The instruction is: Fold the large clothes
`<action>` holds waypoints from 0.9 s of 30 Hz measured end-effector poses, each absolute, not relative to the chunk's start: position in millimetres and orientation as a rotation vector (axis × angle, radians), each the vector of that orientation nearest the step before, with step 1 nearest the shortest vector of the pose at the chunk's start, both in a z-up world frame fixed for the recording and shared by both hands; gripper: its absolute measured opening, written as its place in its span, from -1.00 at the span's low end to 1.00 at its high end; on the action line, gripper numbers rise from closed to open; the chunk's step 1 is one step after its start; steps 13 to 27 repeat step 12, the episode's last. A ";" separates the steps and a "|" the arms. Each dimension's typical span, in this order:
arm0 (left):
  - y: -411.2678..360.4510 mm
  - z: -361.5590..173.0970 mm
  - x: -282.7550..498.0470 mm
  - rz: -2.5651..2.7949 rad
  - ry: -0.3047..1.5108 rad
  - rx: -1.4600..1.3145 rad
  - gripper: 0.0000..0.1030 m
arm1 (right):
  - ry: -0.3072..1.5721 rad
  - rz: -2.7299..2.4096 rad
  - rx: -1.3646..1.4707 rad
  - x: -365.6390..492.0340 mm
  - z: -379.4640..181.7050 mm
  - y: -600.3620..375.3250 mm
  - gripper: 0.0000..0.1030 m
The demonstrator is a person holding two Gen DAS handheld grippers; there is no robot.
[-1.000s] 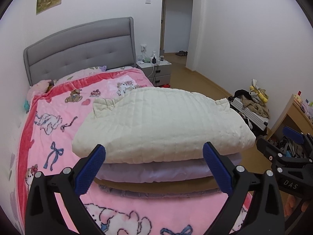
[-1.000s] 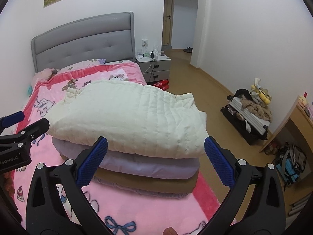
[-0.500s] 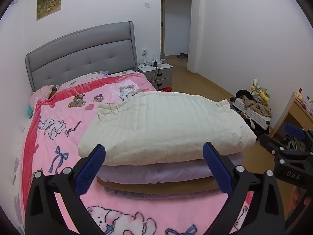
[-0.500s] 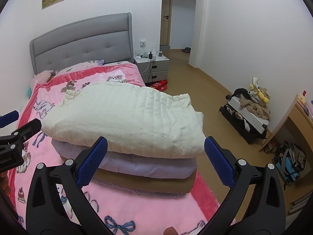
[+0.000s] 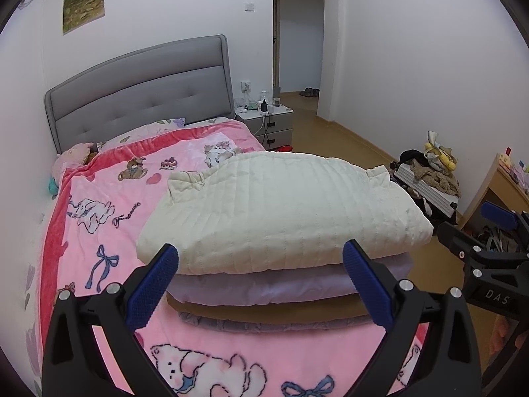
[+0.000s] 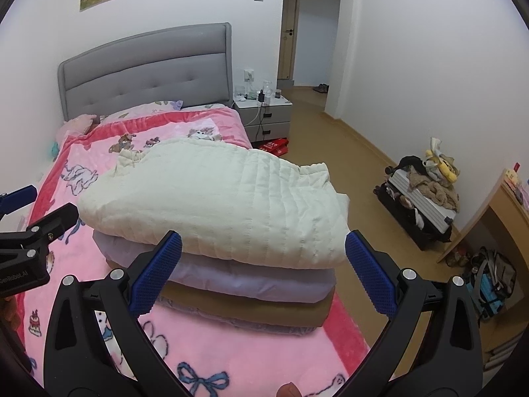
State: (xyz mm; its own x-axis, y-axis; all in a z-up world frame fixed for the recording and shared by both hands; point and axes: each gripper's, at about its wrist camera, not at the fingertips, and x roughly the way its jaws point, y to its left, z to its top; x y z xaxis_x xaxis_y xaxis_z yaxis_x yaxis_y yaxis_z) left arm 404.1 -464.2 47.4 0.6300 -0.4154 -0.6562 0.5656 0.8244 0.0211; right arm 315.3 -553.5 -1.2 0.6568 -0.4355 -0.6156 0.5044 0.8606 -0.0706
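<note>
A folded cream quilted garment (image 5: 281, 211) (image 6: 224, 201) tops a stack on the pink bed. Under it lie a lilac folded piece (image 5: 284, 286) (image 6: 251, 279), a brown one (image 6: 261, 309) and a grey-lilac one at the bottom. My left gripper (image 5: 261, 258) hangs open in front of the stack, apart from it, nothing between its blue pads. My right gripper (image 6: 263, 248) is open too, a little short of the stack's near edge. Each gripper shows at the side of the other's view, the right gripper (image 5: 489, 231) and the left gripper (image 6: 29, 205).
The pink cartoon blanket (image 5: 109, 205) covers the bed, with a grey headboard (image 5: 142, 89) behind. A nightstand (image 6: 264, 112) stands right of the bed. On the wood floor by the right wall are a suitcase heaped with clothes (image 6: 426, 192), a desk (image 6: 496, 218) and a backpack (image 6: 492, 281).
Both grippers have drawn back and risen a little from the stack, staying open. The stack has not moved.
</note>
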 end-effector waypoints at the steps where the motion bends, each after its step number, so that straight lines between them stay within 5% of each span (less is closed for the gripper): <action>1: -464.0 47.6 403.8 -0.570 0.689 0.234 0.90 | 0.666 -0.534 0.108 315.5 -0.8 -553.5 0.84; 27: -460.1 48.0 404.5 -0.564 0.700 0.221 0.90 | 0.664 -0.524 0.106 318.4 1.3 -552.3 0.84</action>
